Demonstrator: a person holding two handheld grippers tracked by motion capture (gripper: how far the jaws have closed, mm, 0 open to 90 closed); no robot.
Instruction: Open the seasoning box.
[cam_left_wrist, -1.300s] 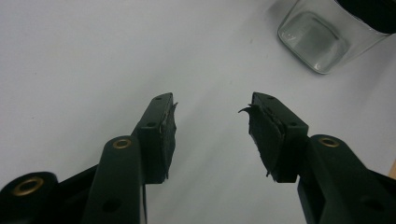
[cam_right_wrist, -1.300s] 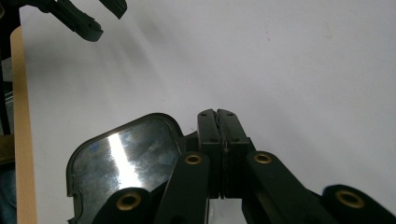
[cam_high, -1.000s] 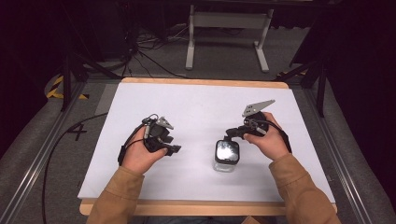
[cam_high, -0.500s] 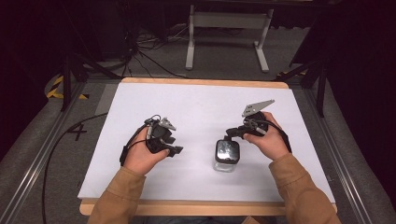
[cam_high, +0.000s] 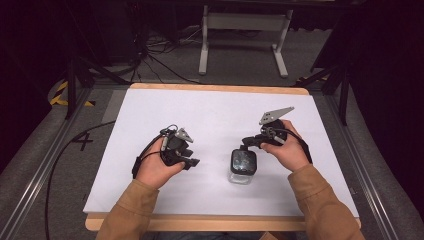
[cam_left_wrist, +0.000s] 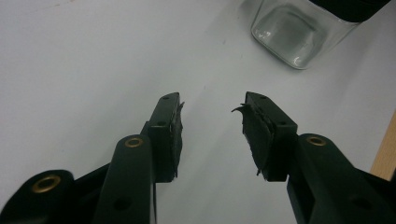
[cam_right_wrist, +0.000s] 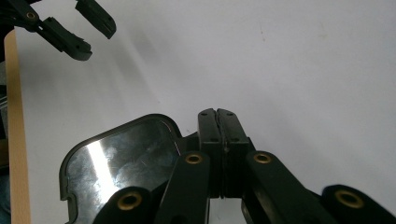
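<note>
On the white bench (cam_high: 215, 115), a glass jar (cam_high: 243, 167) with a black lid stands at five o'clock. The clenched right claw (cam_high: 247, 143) touches its lid; the released left claw (cam_high: 189, 160), jaws just narrowing, is empty. A sideways nudge could tip the jar.

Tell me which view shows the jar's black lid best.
The right gripper view: the jar's black lid lies close, its glossy top and rim clear beside the shut right gripper. The high view shows it small from above; the left gripper view catches just an edge above the glass.
</note>
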